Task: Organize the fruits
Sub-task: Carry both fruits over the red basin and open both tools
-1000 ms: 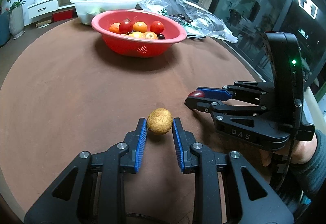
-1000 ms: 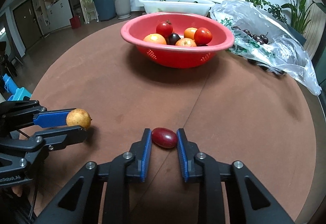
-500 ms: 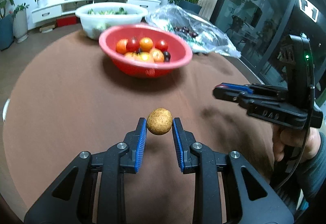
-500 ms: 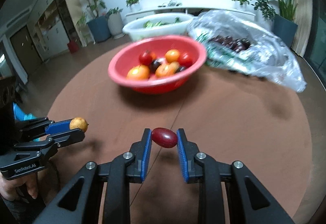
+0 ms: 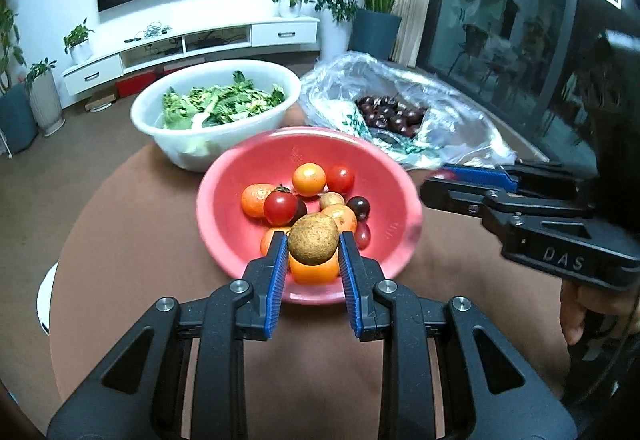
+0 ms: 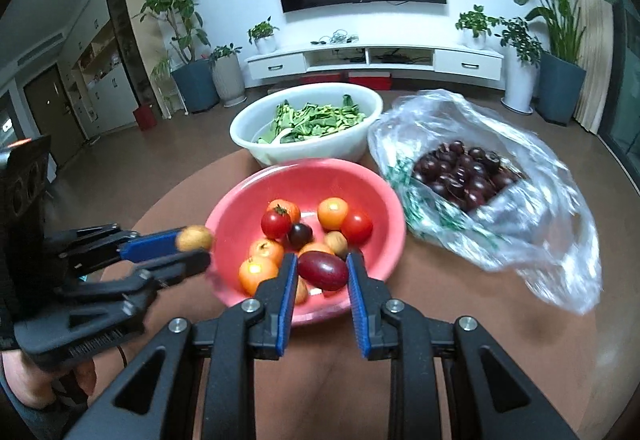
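A red bowl [image 5: 240, 216] [image 6: 360, 176] on the brown round table holds several tomatoes, oranges and small dark fruits. My left gripper [image 5: 313, 245] is shut on a round brown fruit [image 5: 313, 244], held in the air over the bowl's near rim. In the right wrist view that brown fruit [image 6: 195, 238] hangs at the bowl's left edge. My right gripper [image 6: 322, 271] is shut on an oval dark red fruit [image 6: 322, 270], above the bowl's near side. The left wrist view shows the right gripper's blue pads [image 5: 480, 174] beside the bowl's right rim.
Behind the red bowl stands a white basin [image 5: 180, 152] [image 6: 256, 144] of green leaves. A clear plastic bag [image 5: 460, 128] [image 6: 540, 240] of dark cherries lies at the back right. A person's hands hold both grippers. The table's edge curves close behind the basin.
Both grippers have risen and moved forward from the near part of the table to the red bowl, each still holding its fruit. The bowl now lies right under the fingertips.
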